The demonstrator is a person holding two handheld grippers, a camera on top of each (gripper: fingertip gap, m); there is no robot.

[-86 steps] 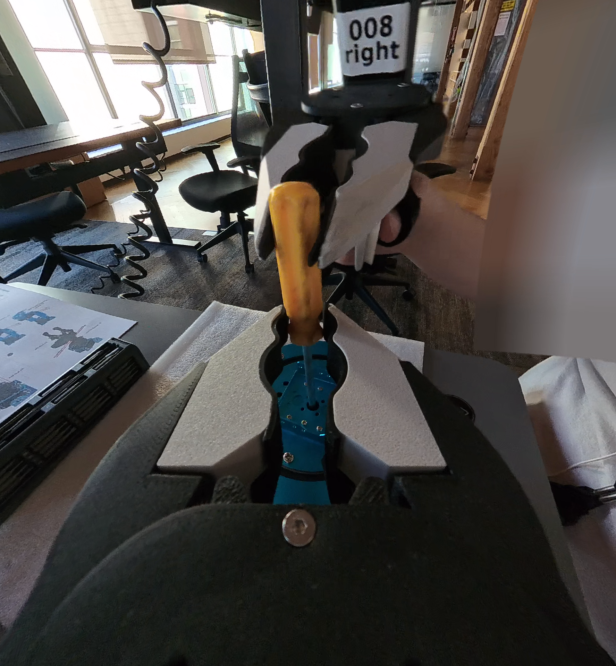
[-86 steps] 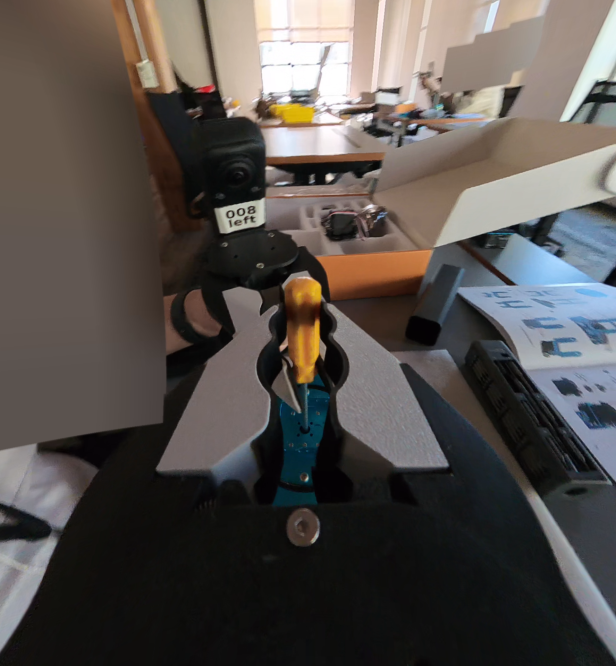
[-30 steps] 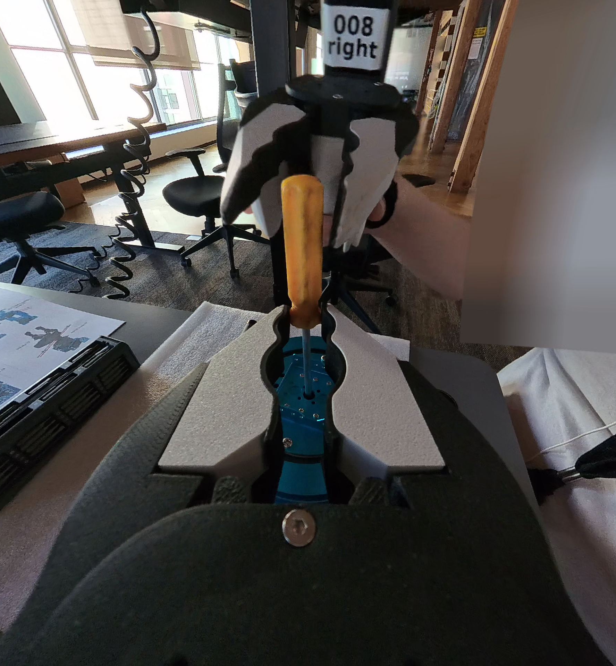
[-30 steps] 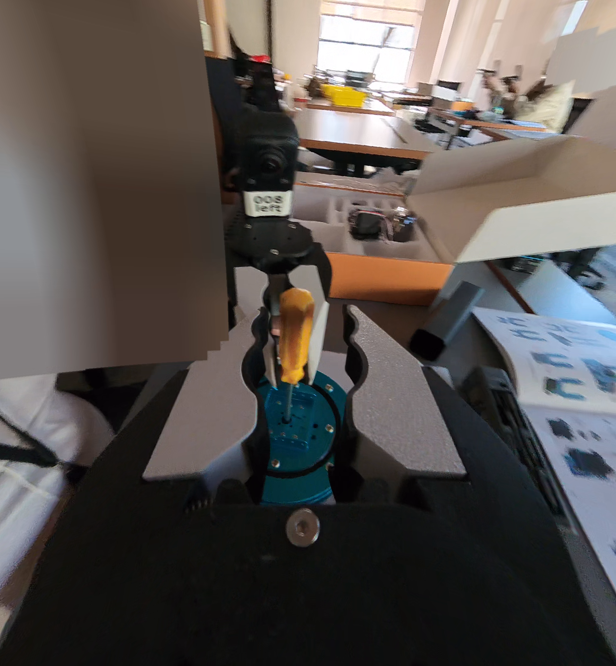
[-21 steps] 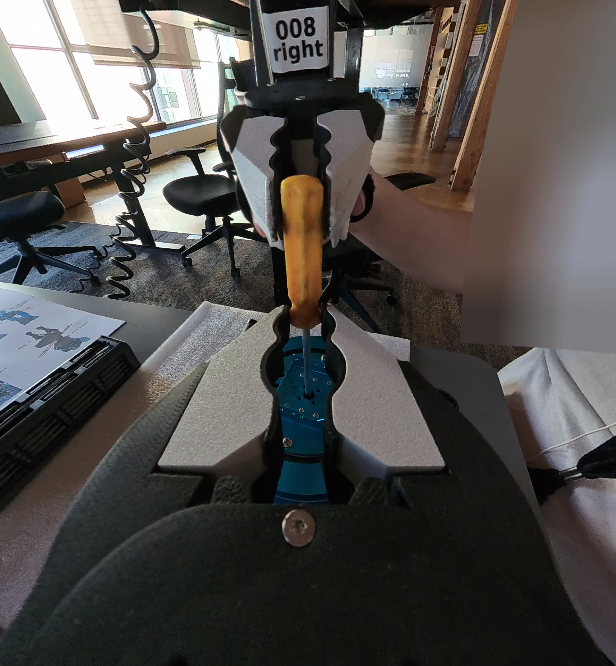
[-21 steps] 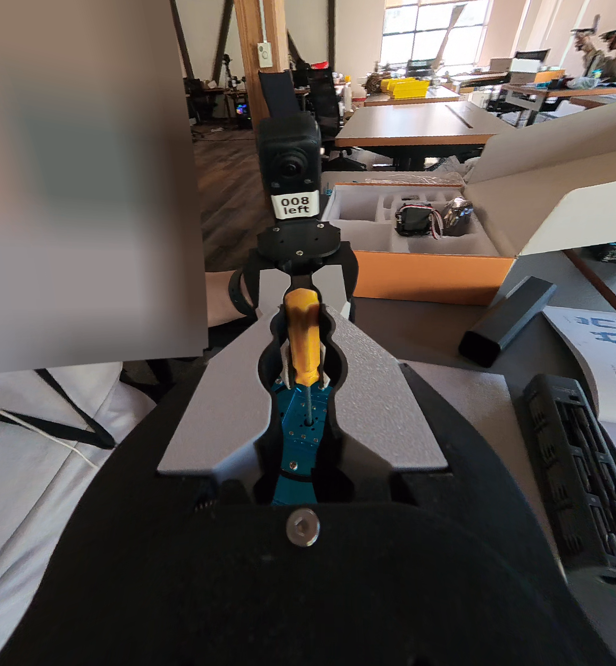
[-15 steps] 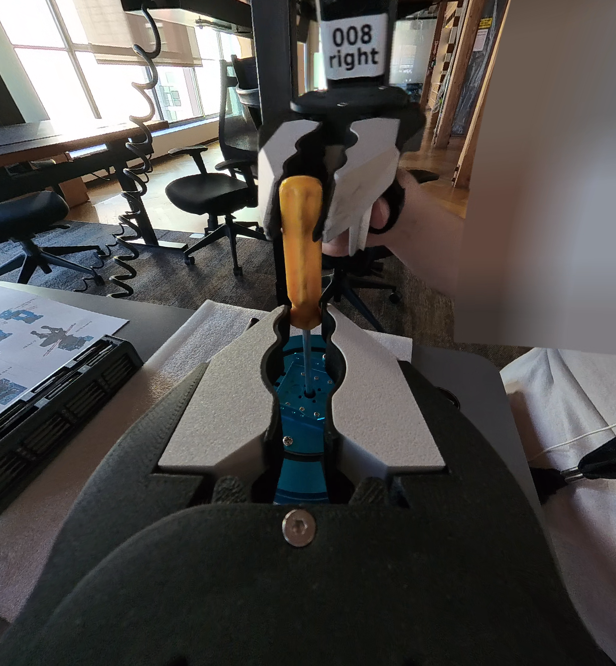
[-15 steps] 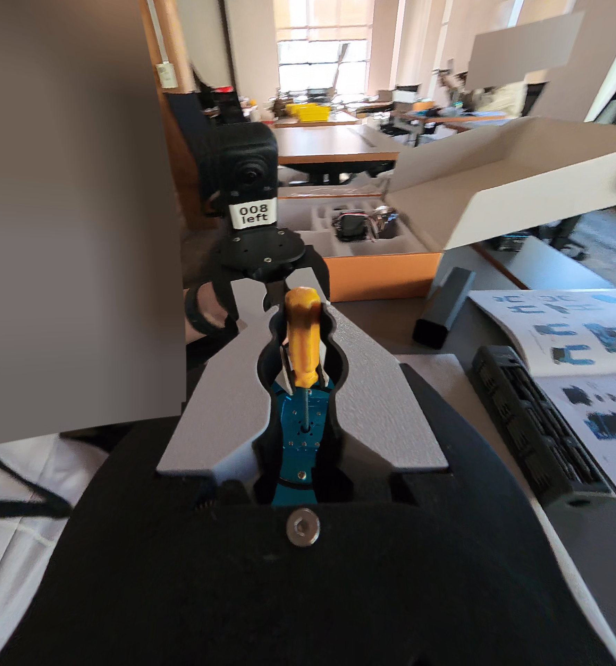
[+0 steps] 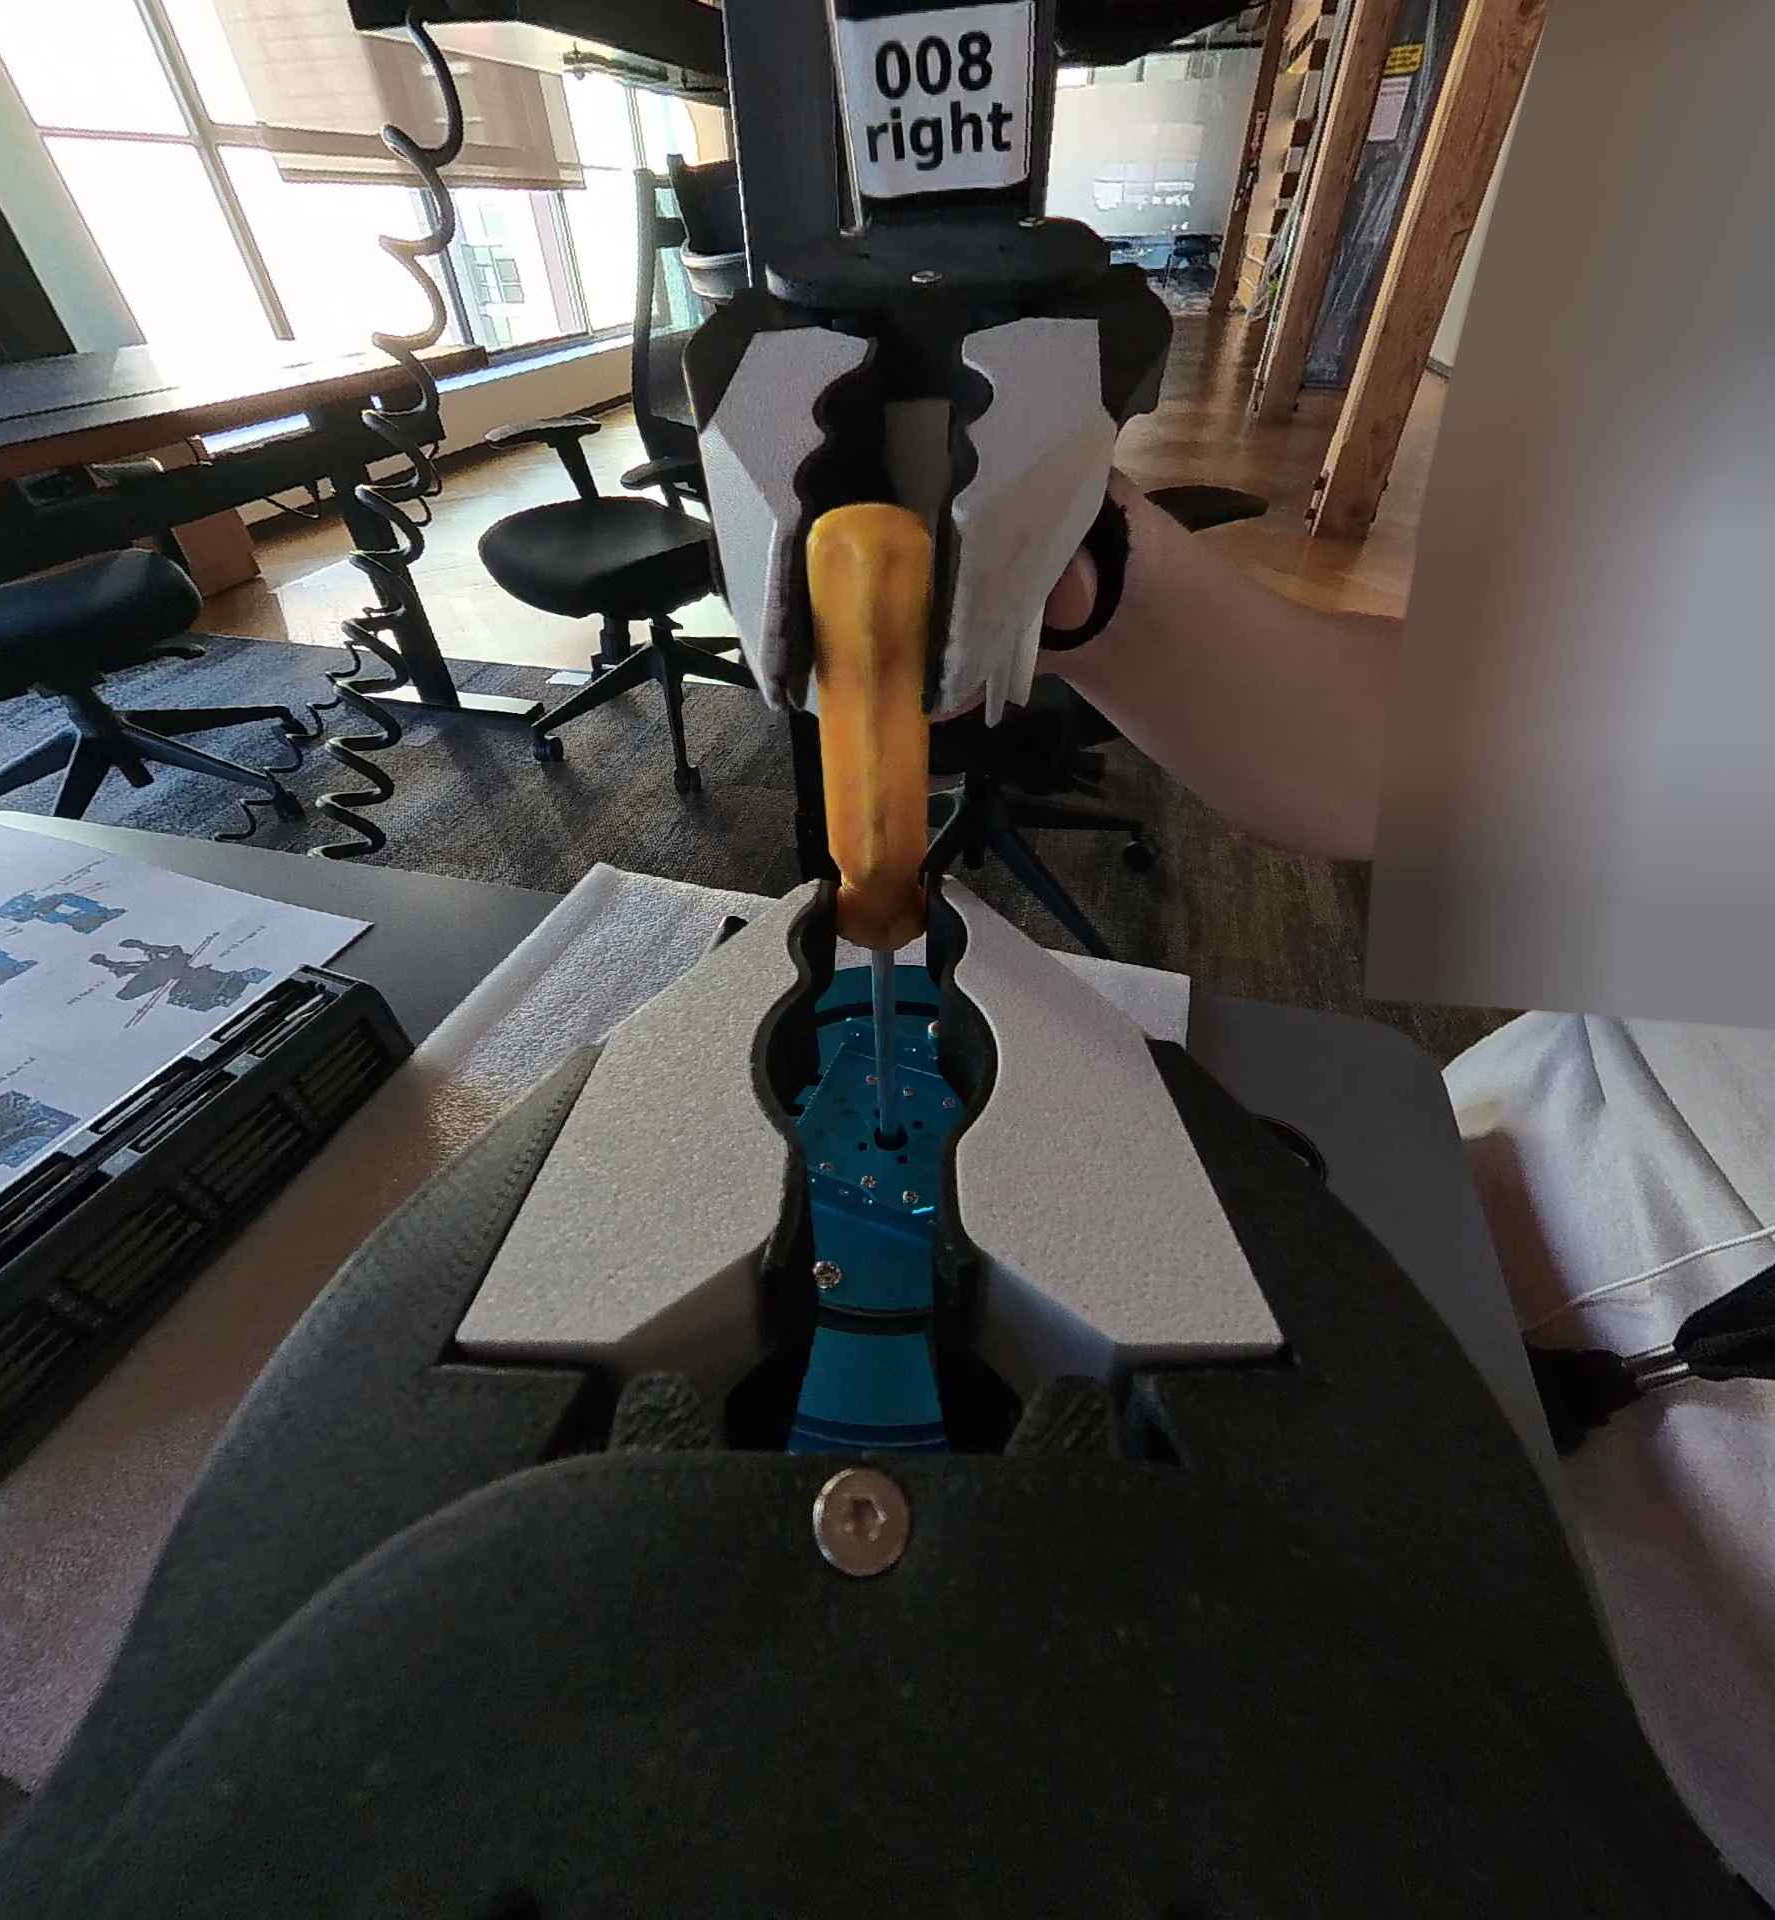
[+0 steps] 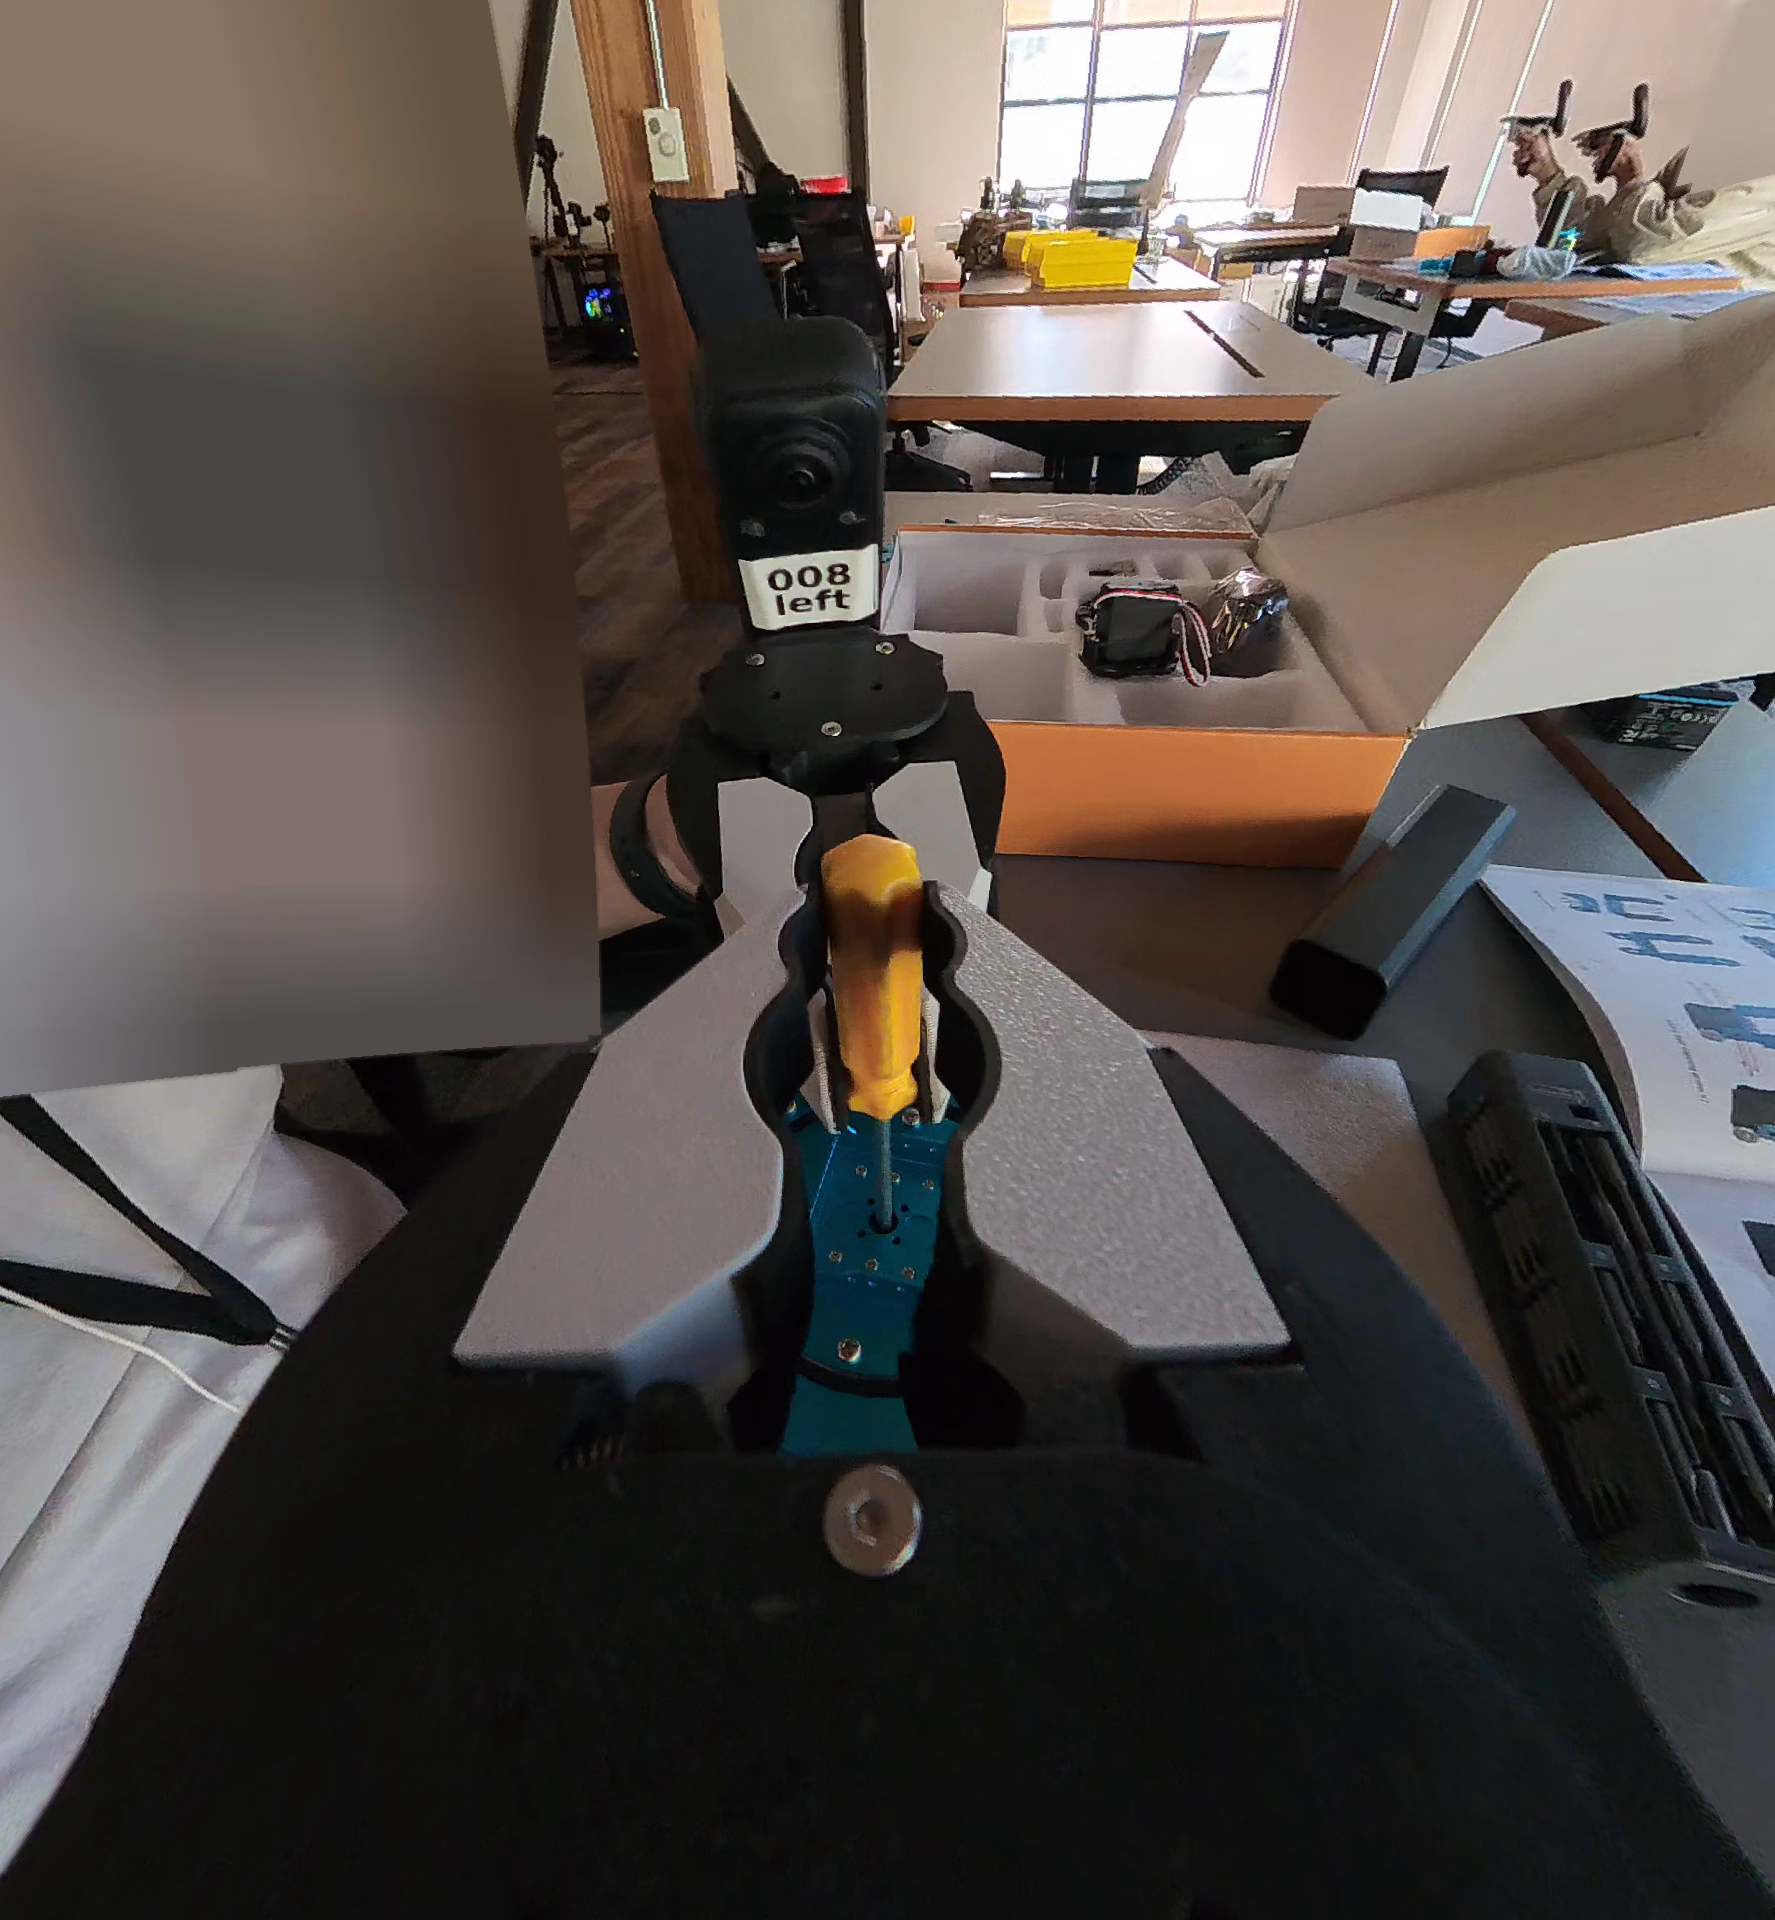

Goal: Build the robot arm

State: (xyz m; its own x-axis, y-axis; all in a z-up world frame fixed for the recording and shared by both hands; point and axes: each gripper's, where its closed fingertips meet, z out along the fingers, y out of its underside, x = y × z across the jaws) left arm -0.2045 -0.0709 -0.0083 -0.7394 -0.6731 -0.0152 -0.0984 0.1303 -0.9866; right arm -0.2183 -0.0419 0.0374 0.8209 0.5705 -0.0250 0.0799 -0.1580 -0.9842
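My left gripper [image 9: 878,914] is shut on a blue metal part [image 9: 867,1174] with small holes in its top face, held over a white foam sheet [image 9: 654,914]. My right gripper [image 10: 867,904] is shut on the yellow handle of a screwdriver [image 10: 872,997]. The screwdriver [image 9: 867,707] stands almost upright, its thin shaft tip in a hole of the blue part [image 10: 867,1247]. The right gripper [image 9: 878,691] faces me in the left wrist view. The left gripper [image 10: 878,1117] faces me in the right wrist view.
A black slotted tool case [image 10: 1631,1320] and printed instruction sheets [image 10: 1745,997] lie beside the work; both also show in the left wrist view [image 9: 135,1174]. An open orange box [image 10: 1174,790] with foam inserts and a dark rectangular case [image 10: 1392,914] are behind. Office chairs [image 9: 592,540] stand beyond the table edge. My hands' fingertips stand some 5 cm from each other.
The right gripper stood wider around the handle a second ago, shut on it again and has swung about the screwdriver's axis. The screwdriver tip, left gripper and blue part have stayed put.
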